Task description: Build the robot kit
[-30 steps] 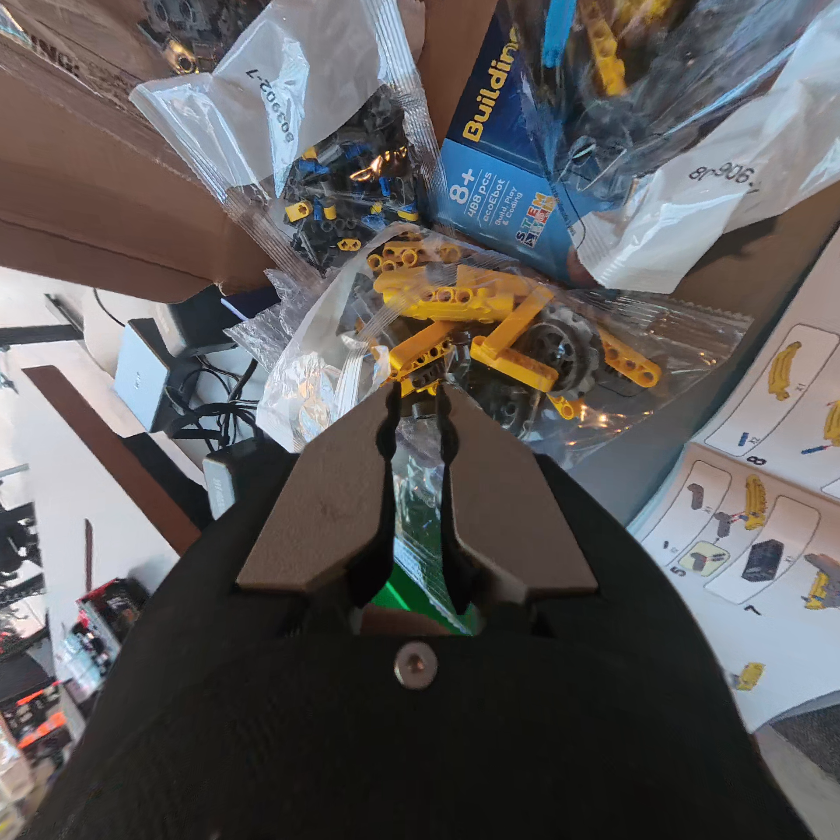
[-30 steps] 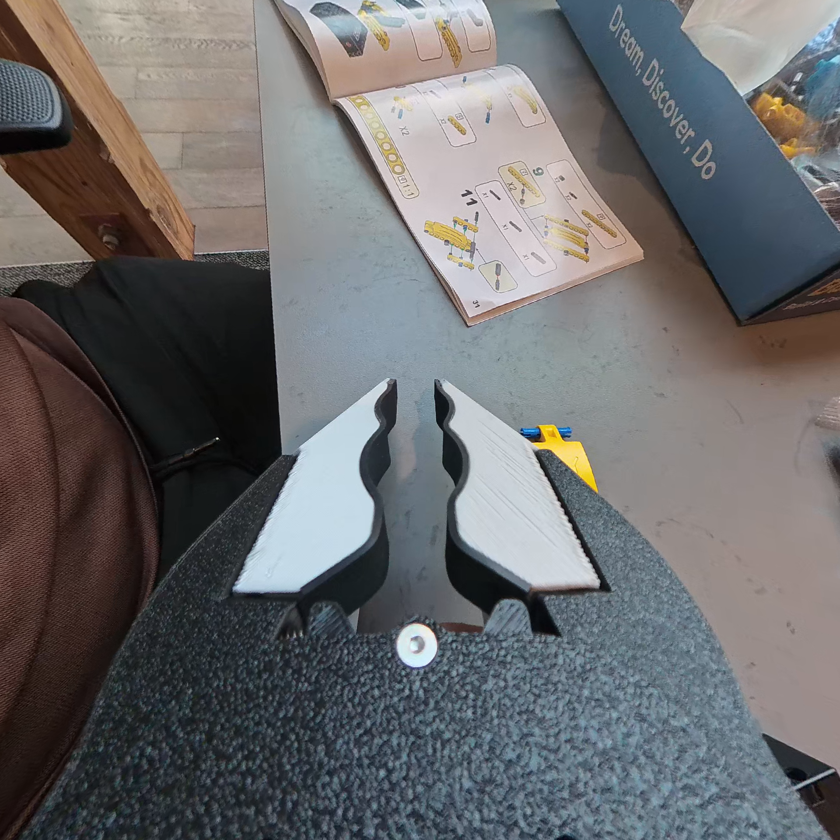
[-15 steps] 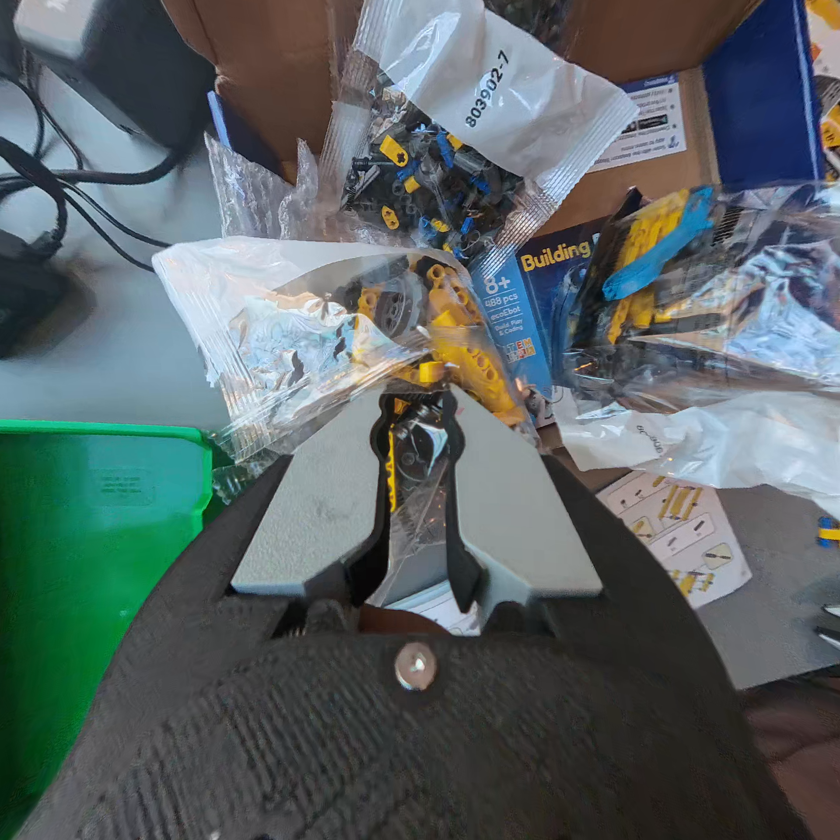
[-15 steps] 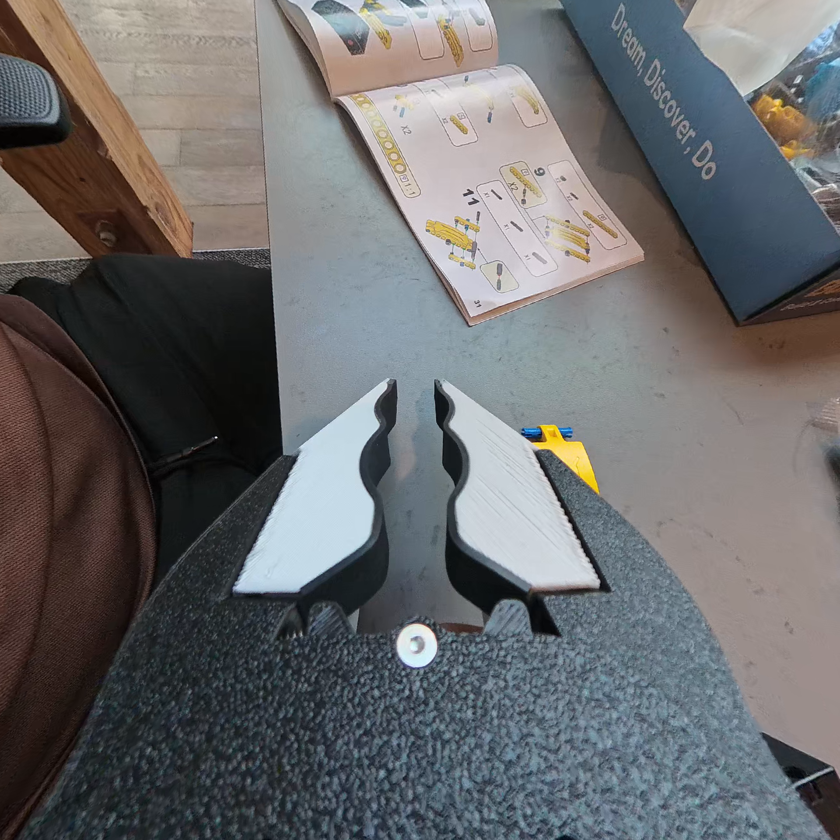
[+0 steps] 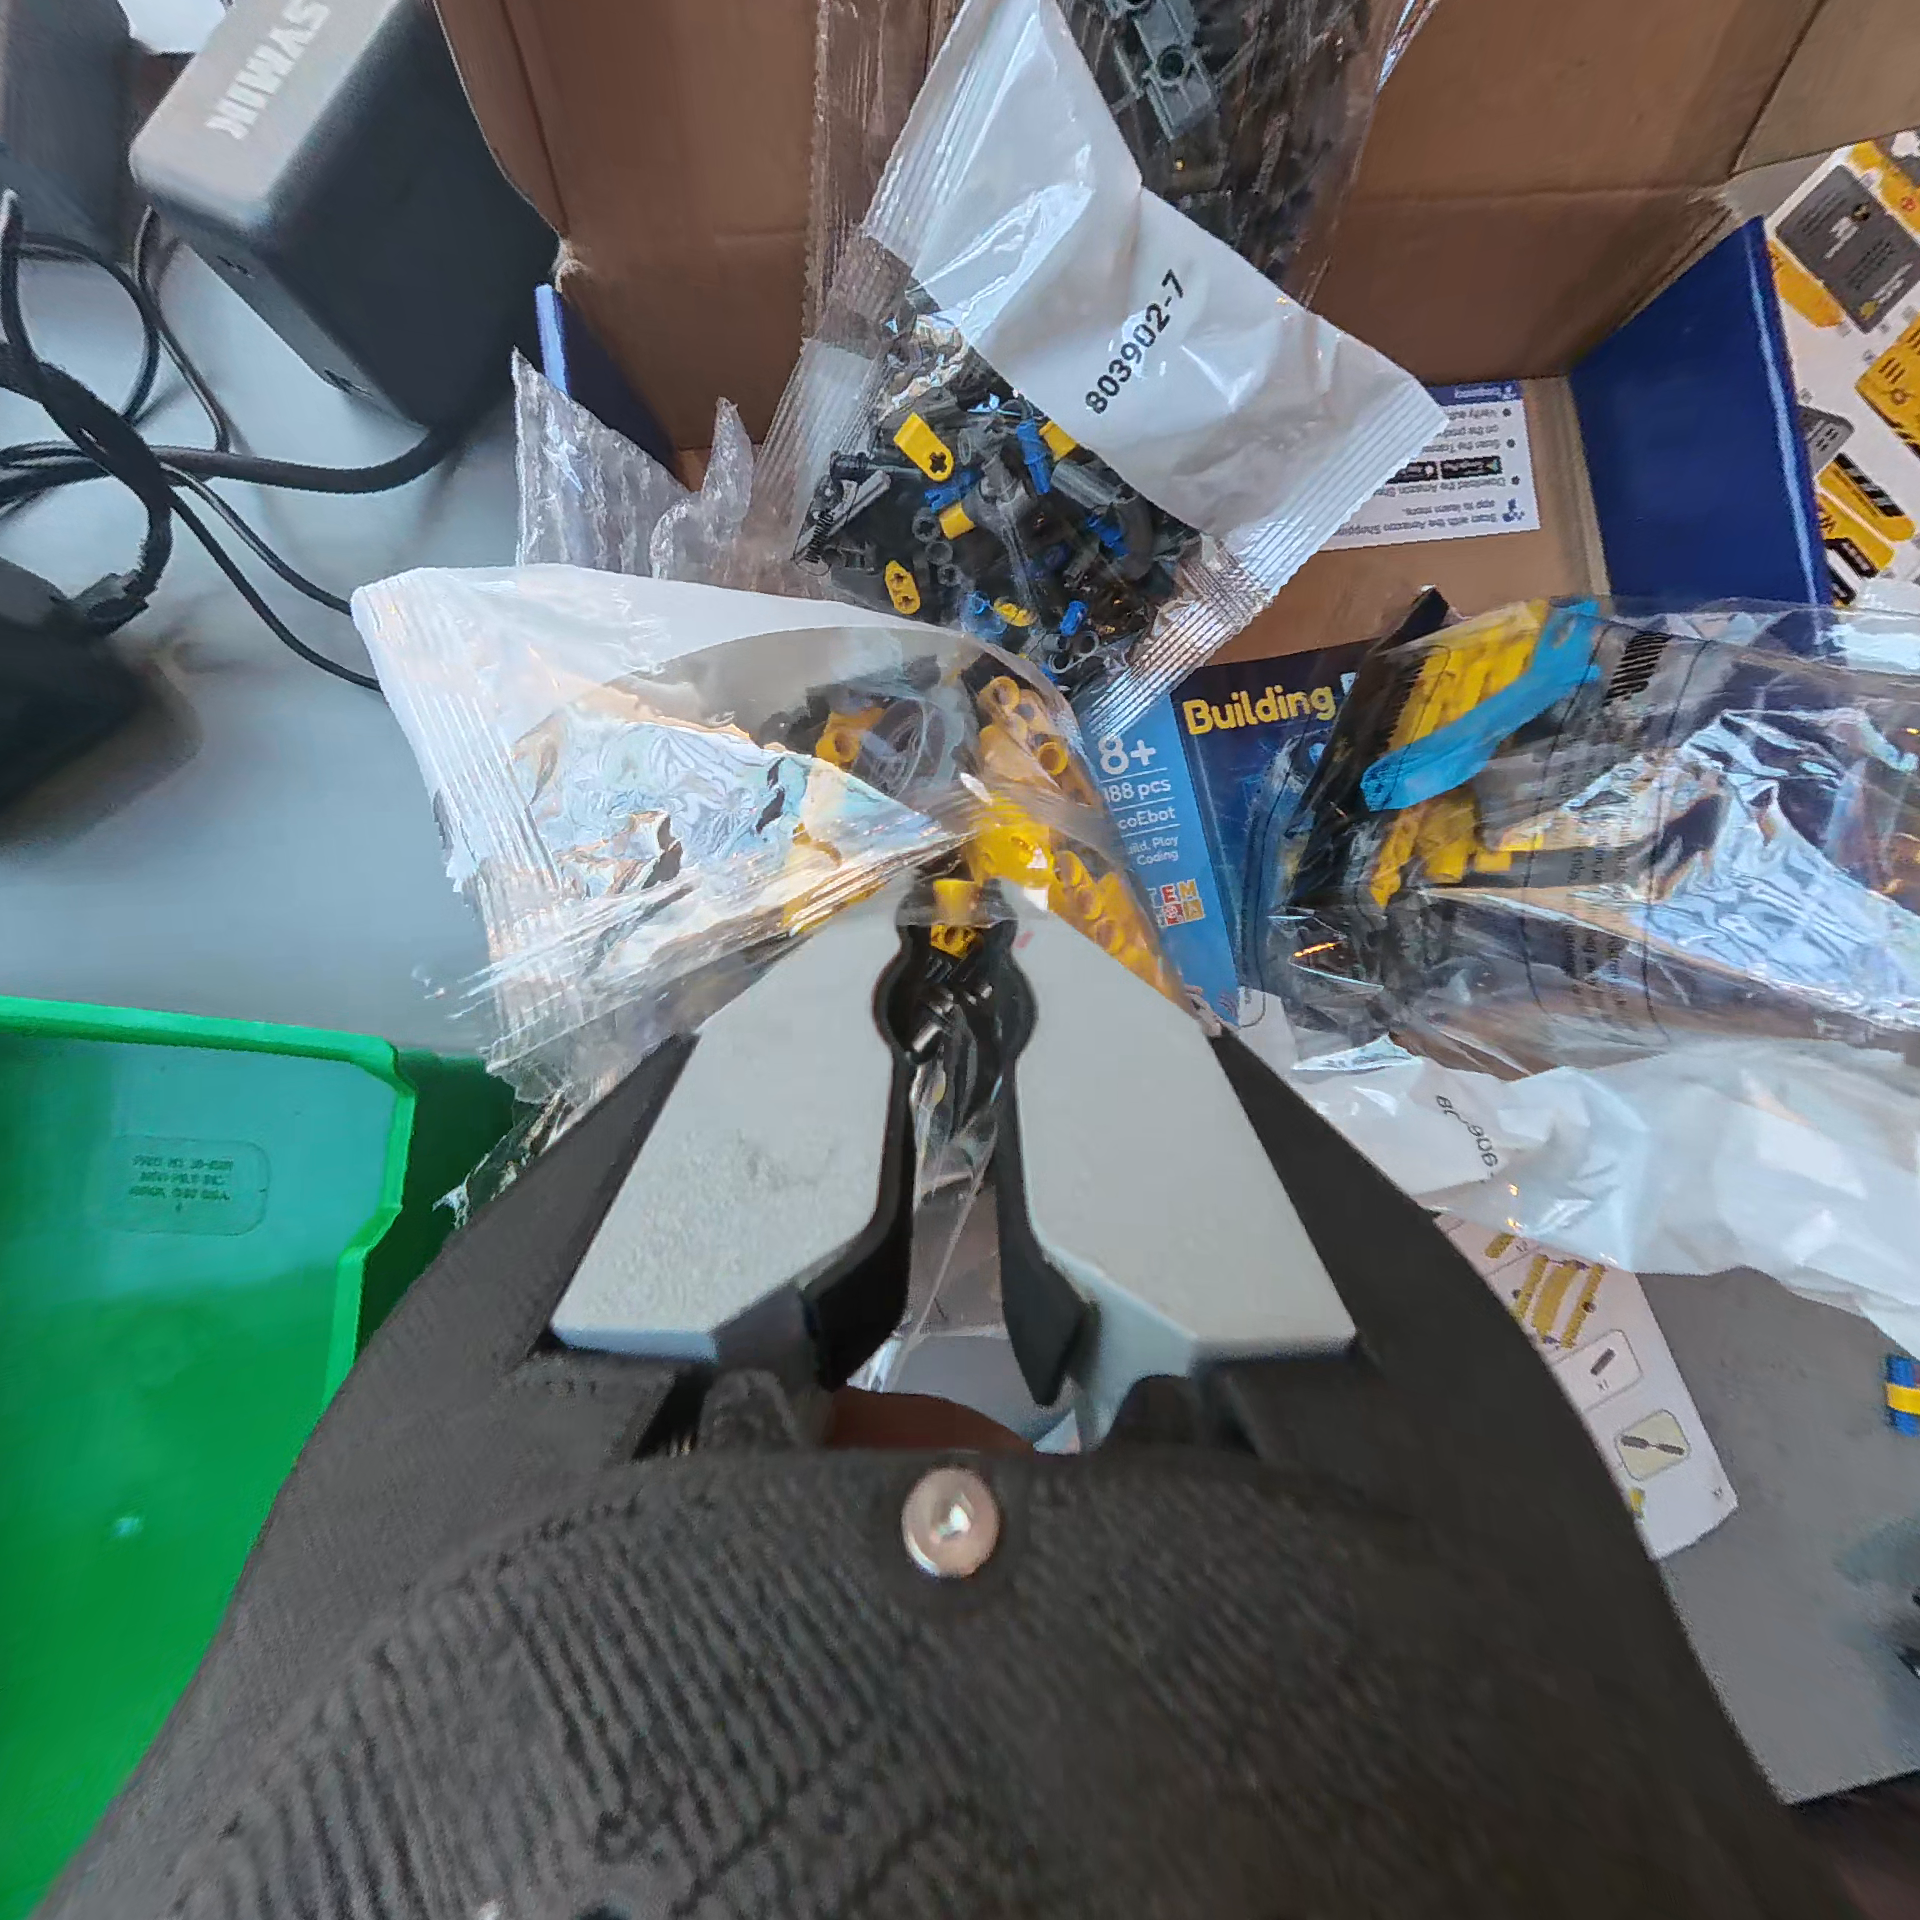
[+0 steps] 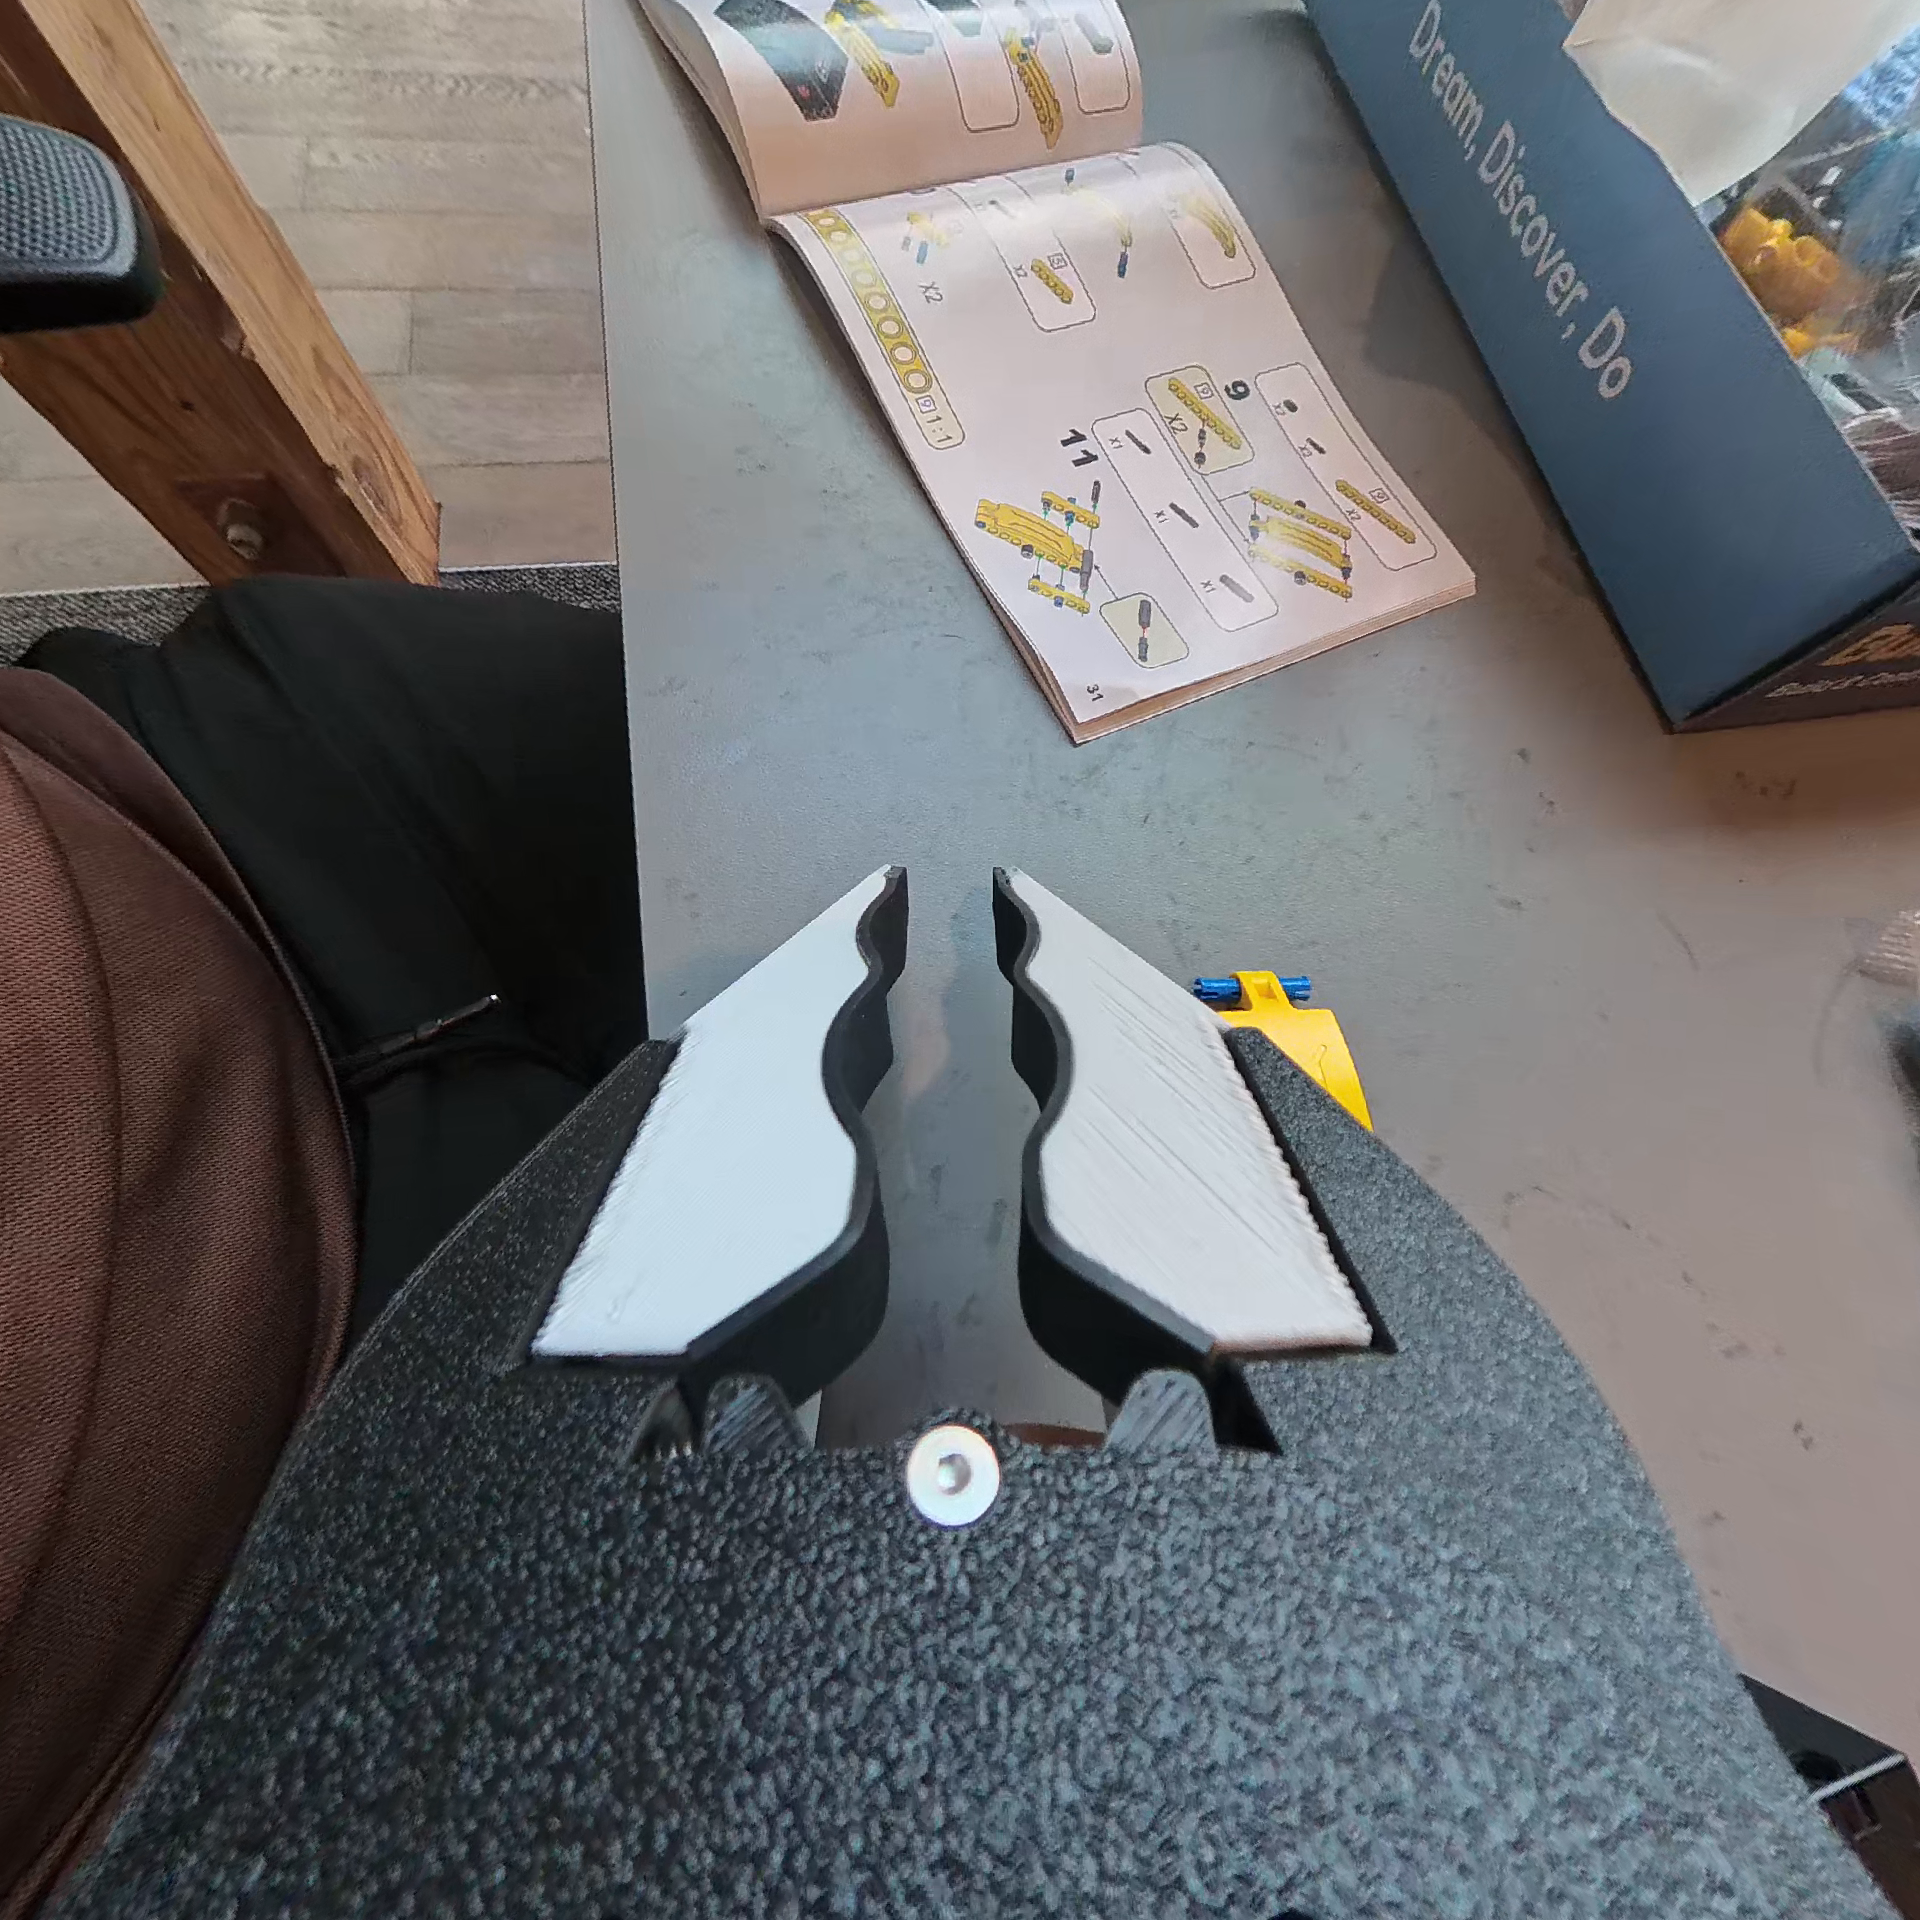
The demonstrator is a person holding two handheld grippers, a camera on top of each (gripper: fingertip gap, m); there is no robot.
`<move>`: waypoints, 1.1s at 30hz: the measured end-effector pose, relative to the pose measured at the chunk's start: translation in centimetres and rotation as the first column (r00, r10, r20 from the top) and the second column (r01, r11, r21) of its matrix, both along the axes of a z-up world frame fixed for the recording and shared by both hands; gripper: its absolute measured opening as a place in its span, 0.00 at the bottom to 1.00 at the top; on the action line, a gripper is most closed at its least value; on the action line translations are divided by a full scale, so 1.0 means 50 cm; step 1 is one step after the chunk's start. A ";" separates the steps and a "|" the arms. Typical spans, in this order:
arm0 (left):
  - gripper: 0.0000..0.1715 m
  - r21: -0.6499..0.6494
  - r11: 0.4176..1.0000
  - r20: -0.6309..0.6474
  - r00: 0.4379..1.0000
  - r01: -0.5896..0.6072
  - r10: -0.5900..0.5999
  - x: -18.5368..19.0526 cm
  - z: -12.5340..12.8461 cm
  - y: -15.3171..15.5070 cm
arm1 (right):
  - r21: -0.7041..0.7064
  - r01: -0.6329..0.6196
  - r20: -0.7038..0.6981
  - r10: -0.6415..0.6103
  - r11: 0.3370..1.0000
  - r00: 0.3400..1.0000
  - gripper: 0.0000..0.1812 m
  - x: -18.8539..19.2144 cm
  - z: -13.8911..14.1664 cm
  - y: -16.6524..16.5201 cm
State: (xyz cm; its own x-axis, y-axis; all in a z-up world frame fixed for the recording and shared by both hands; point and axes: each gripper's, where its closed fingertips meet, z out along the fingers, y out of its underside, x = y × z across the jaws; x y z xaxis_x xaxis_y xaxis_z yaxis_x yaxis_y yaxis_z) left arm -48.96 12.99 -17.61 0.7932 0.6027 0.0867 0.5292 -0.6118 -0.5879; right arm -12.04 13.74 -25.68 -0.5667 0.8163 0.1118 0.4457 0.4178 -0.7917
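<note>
In the left wrist view my left gripper (image 5: 954, 920) is shut on a clear plastic bag of yellow and black building pieces (image 5: 727, 790). The bag's plastic runs down between the two fingers and the bag hangs above a green bin (image 5: 187, 1299) at the lower left. In the right wrist view my right gripper (image 6: 949, 883) is open and empty, low over the grey table (image 6: 1143, 831) near its front edge. A small yellow part with blue pins (image 6: 1283, 1023) lies just right of its right finger (image 6: 1143, 1122).
More clear bags of parts (image 5: 1039, 488) (image 5: 1558, 790), a blue set box (image 5: 1174, 831) and a brown cardboard box (image 5: 675, 156) lie behind the held bag. An open instruction booklet (image 6: 1122, 416) and a dark blue box (image 6: 1621, 364) lie ahead of the right gripper. A person's lap (image 6: 156, 1039) is at left. Left tips to right tips: about 40 centimetres.
The left gripper swung with the bag from over the box towards the green bin, and its fingers closed tighter on the plastic. The right gripper has not moved.
</note>
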 end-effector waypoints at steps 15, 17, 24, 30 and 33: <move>0.02 0.038 0.999 -0.087 0.996 0.038 -0.034 0.005 0.121 -0.035 | 0.005 0.002 -0.003 -0.002 1.000 1.000 0.09 0.000 0.000 0.001; 0.02 0.065 0.997 -0.116 0.993 0.035 -0.027 0.005 0.149 -0.040 | 0.006 0.005 -0.006 -0.005 1.000 1.000 0.09 0.000 0.000 0.001; 0.02 0.226 0.970 -0.175 0.984 0.083 -0.043 0.060 0.255 -0.037 | 0.007 0.014 -0.019 -0.014 1.000 1.000 0.09 0.000 0.004 0.003; 0.02 0.401 0.860 -0.314 0.929 0.315 -0.194 0.253 0.316 -0.029 | 0.001 0.015 -0.014 -0.015 1.000 1.000 0.09 0.001 0.003 0.004; 0.02 0.408 0.804 -0.375 0.883 0.431 -0.283 0.359 0.267 -0.035 | -0.012 0.018 -0.019 -0.018 1.000 1.000 0.09 0.001 0.007 0.005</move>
State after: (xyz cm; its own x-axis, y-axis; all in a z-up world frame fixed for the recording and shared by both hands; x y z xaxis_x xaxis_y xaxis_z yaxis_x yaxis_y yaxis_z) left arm -31.00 11.23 -4.29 0.9764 0.2149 0.0210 0.0939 -0.3350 -0.9375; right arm -12.01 13.98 -25.35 -0.5501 0.8275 0.1124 0.4380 0.4004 -0.8049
